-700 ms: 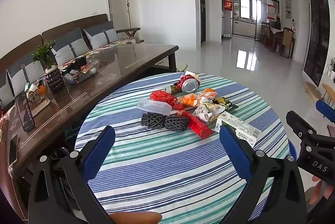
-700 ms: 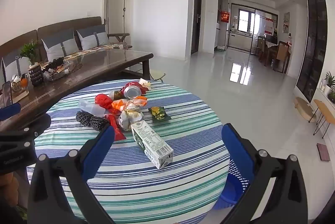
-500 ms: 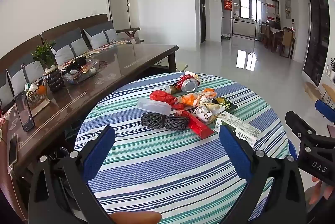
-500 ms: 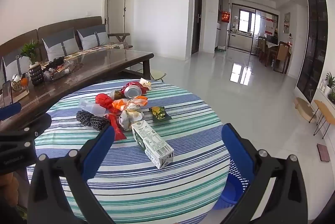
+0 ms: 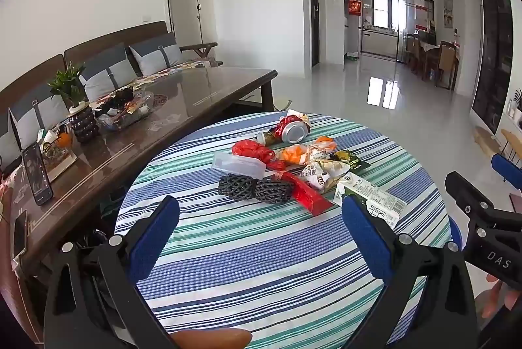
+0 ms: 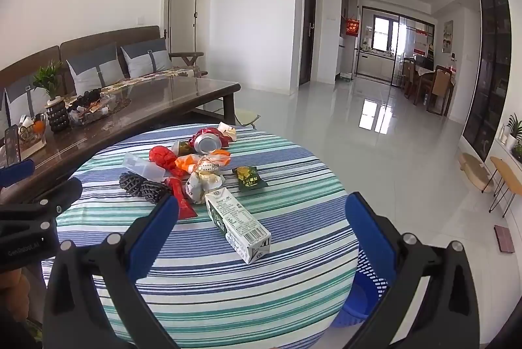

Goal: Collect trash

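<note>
A round tabletop (image 6: 228,283) draped in a blue, green and white striped cloth carries a heap of trash on its far half. Nearest lies a white and green milk carton (image 6: 238,220) on its side, just right of a long red foil wrapper (image 6: 179,199). Left of that wrapper sit two black mesh foam sleeves (image 5: 254,187), touching each other, with a clear plastic box (image 5: 238,164) just behind them. Behind these lie a crumpled red bag (image 5: 253,150), orange and white wrappers (image 5: 303,153) and a small dark green sachet (image 6: 249,181). Farthest lies a crushed red drinks can (image 5: 292,128) on its side, its silver end facing the cameras.

The left tongs (image 5: 259,213) hang above the near part of the cloth, blue pads spread wide with nothing between them. The right tongs (image 6: 257,212) are likewise spread wide and empty, the milk carton lying on the cloth beyond them. A blue perforated plastic basket (image 6: 365,290) stands on the floor at the tabletop's near right edge. A dark wooden coffee table (image 5: 182,101) stands to the left.
</note>
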